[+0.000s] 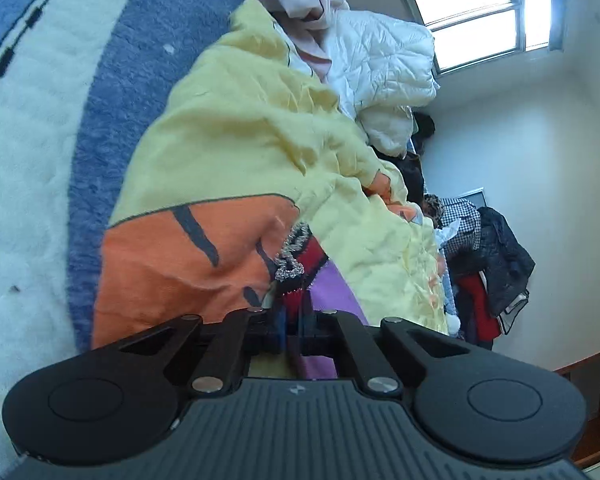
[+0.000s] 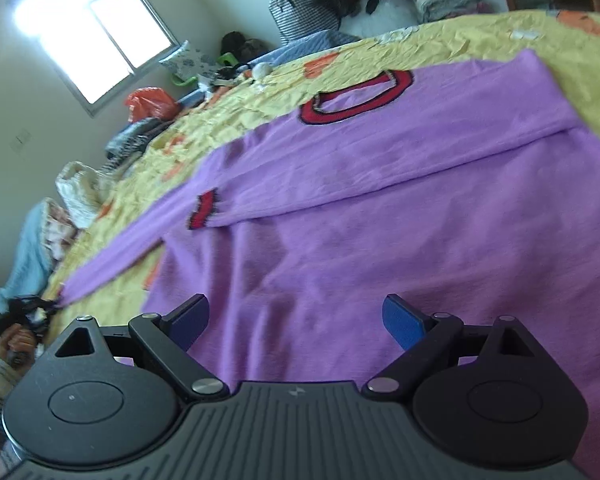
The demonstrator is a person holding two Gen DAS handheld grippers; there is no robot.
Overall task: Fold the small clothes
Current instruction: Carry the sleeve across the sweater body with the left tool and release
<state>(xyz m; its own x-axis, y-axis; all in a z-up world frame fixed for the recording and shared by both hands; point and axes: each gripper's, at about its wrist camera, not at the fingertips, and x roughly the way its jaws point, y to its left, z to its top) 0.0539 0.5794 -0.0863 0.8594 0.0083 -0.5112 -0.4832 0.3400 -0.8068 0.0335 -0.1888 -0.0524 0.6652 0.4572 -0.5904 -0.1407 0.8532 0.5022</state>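
clothes pile [image 1: 364,60] crowds the yellow sheet [image 2: 460,40]; left gripper [image 1: 294,320] pinches the purple sweater [image 2: 380,220] cuff, right gripper [image 2: 296,320] gapes empty.

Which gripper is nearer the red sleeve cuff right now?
Left. The left gripper is shut on the red sleeve cuff of the purple sweater. The right gripper hangs open over the sweater's body, away from that cuff.

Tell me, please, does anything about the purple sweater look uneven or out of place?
Yes. On the purple sweater, one sleeve lies folded across the body, but the other sleeve stretches out onto the yellow sheet, so the fold is lopsided. The left gripper pinches its red cuff.
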